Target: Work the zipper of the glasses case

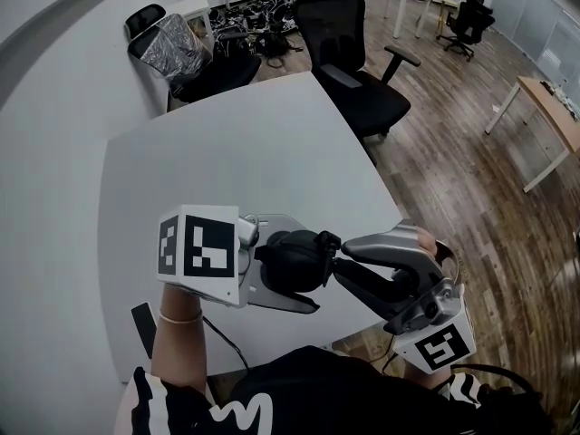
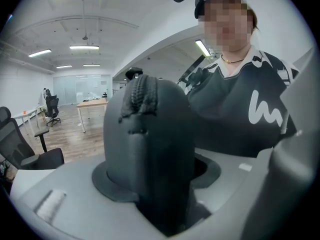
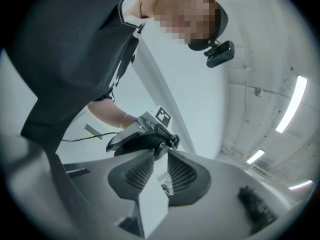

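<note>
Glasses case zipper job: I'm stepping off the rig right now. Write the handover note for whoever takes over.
Left claw: shut on the black oval glasses case, held up over the near edge of the white table.
Right claw: tips on the small black zipper pull at the case's end; it looks pinched.
Done: case picked up, pull reached.
Left: draw the pull along the zipper. These views do not show whether the zipper is open or closed.
</note>
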The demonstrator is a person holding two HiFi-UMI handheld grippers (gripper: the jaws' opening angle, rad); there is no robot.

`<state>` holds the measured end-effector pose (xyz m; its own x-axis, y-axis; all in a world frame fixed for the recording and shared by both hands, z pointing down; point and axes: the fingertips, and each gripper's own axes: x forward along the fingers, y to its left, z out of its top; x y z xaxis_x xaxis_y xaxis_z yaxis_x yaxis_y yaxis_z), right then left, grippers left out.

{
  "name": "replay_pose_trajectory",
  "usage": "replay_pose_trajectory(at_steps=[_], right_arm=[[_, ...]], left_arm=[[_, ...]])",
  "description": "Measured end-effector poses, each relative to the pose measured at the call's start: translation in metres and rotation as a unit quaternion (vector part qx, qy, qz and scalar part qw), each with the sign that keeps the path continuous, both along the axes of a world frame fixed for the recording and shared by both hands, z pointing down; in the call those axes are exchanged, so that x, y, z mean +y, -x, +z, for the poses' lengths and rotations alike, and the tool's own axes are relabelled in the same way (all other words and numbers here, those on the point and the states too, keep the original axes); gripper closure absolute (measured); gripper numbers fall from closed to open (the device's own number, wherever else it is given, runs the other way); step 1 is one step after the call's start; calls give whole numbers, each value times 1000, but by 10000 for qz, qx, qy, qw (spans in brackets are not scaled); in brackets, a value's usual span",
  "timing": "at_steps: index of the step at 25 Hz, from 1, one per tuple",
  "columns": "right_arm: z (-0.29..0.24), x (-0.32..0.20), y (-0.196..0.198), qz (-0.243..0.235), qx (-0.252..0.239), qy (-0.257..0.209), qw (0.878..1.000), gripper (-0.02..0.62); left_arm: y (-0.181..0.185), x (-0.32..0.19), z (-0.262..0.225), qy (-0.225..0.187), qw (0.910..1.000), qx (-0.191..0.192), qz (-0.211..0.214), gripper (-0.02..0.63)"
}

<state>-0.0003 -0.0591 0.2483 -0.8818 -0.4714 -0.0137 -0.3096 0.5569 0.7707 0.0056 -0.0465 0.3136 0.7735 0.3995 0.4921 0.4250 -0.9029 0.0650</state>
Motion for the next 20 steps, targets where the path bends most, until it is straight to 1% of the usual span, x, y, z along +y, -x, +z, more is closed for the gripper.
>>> replay_pose_trajectory(at_steps=[2, 5, 6, 8, 12, 14, 16, 20], right_arm=[[-3, 1, 1, -55, 56, -18, 10000, 522], [-8, 4, 3, 25, 102, -238, 9997, 523], [-9, 5, 4, 63, 106, -324, 9994, 531], [-12, 6, 6, 111, 94, -466, 9988, 579], [-12, 12, 3, 135, 199, -601, 9979, 581], [-12, 10, 2, 260, 291, -680, 9969, 583], [-10, 3, 2, 452, 360, -728, 9957, 586], [-1, -15, 2, 848, 590, -562, 9931, 588]], left_arm=[[0, 3, -2, 29, 10000, 5, 64, 345], [2, 5, -7, 62, 9999, -18, 117, 345], [3, 6, -8, 49, 9999, -48, 138, 345], [5, 9, -7, 6, 9997, -142, 191, 345], [1, 17, -4, 23, 9997, -135, 219, 345], [0, 13, -4, 20, 9999, -54, 131, 345], [-1, 5, -5, -16, 9999, 93, -45, 345], [-2, -16, 3, -147, 9980, 235, -570, 345]])
